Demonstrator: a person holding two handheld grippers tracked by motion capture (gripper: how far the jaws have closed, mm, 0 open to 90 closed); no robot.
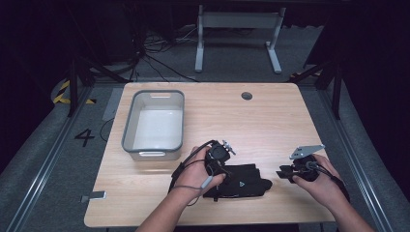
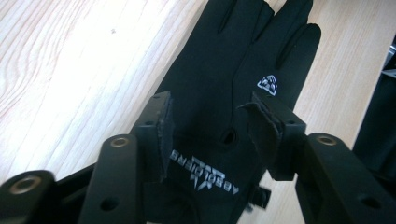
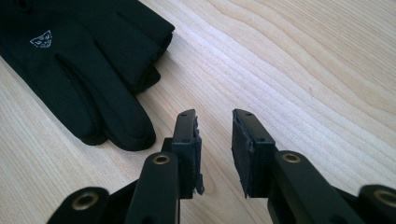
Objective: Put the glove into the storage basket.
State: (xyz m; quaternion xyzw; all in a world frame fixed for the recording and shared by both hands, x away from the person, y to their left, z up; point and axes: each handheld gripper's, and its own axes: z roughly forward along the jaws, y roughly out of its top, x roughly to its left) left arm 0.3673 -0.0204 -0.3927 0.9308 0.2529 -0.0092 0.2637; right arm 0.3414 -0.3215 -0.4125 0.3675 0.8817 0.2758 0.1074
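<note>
A black glove (image 1: 241, 181) with white lettering lies flat on the wooden table (image 1: 251, 121) near its front edge, fingers pointing right. My left gripper (image 1: 226, 170) hovers over the cuff end. In the left gripper view the jaws of my left gripper (image 2: 210, 121) stand open on either side of the glove (image 2: 224, 70), and the pads do not press on it. My right gripper (image 1: 283, 172) sits just right of the glove's fingertips. The right gripper view shows my right gripper (image 3: 215, 135) open with bare wood between its jaws and the glove (image 3: 84, 60) to its upper left.
A grey-rimmed white bin (image 1: 128, 121) stands empty at the table's left. A round cable hole (image 1: 246, 95) is near the far edge. A small grey clip (image 1: 96, 195) sits at the front left corner. Bare wood stretches across the middle and right.
</note>
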